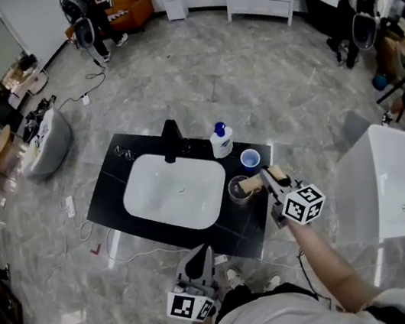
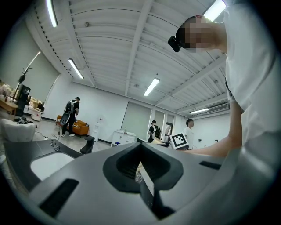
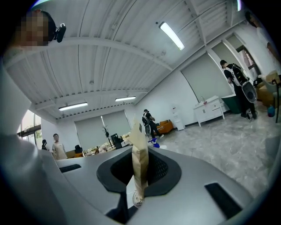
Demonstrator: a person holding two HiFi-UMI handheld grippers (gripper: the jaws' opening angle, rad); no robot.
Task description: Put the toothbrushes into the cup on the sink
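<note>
A tan paper-wrapped toothbrush (image 1: 251, 184) is pinched in my right gripper (image 1: 262, 180), which is shut on it. The packet's far end reaches over the rim of a clear glass cup (image 1: 236, 191) at the right end of the black counter (image 1: 111, 193). In the right gripper view the packet (image 3: 139, 160) stands upright between the jaws of the right gripper (image 3: 138, 178), and a bit of the glass shows below it. My left gripper (image 1: 201, 254) hangs off the counter's front edge near the person's body; in its own view the left gripper (image 2: 141, 169) is shut with nothing in it.
A white basin (image 1: 175, 189) with a black faucet (image 1: 171, 139) fills the counter's middle. A soap bottle (image 1: 221, 141) and a blue cup (image 1: 250, 159) stand behind the glass cup. A white bathtub (image 1: 403, 176) is at the right. People stand at the far wall.
</note>
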